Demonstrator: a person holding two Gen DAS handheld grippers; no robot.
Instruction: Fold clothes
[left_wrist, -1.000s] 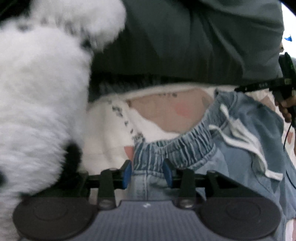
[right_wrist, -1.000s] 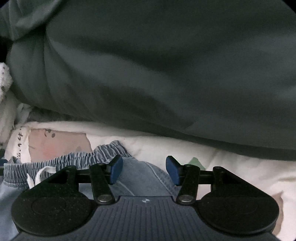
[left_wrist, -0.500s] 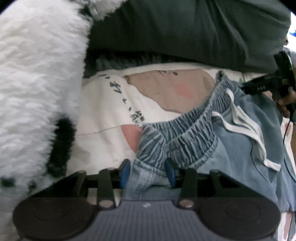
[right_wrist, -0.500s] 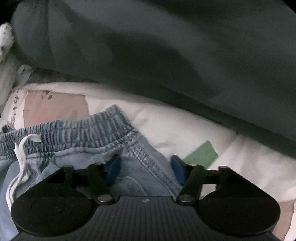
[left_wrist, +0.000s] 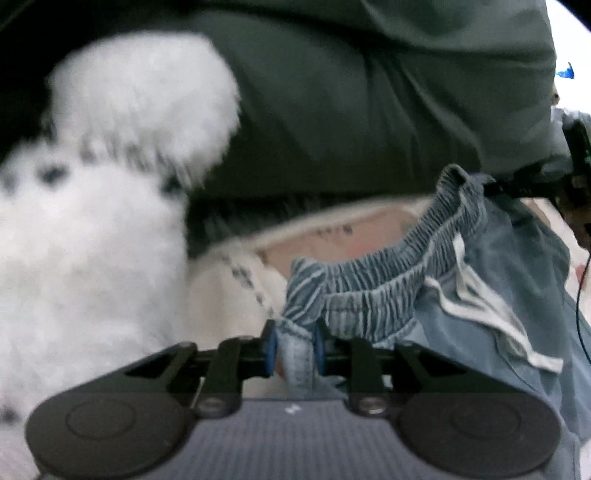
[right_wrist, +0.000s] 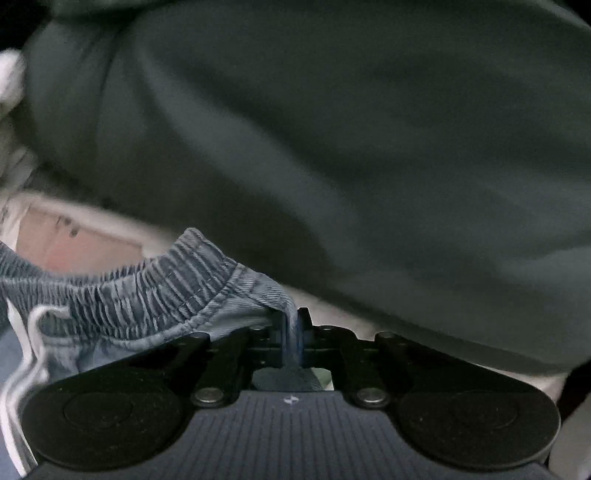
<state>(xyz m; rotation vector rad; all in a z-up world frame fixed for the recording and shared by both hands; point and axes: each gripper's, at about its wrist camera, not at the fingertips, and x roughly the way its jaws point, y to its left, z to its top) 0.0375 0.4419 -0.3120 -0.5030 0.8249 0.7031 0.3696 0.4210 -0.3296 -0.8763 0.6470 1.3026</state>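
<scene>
text: none legible | dark printed marks on pale sheet (left_wrist: 332, 232): blurred, unreadable | small white emblem on gripper body (right_wrist: 291, 400): no lettering

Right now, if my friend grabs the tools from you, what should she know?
Left tool: shut on the denim shorts near the waistband's left end.
Right tool: shut on the denim shorts near the waistband's right end.
The shorts hang between both tools over the patterned sheet, beside a fluffy white garment and a dark green garment.
Done: both corners gripped.
Left: the folding.
</scene>
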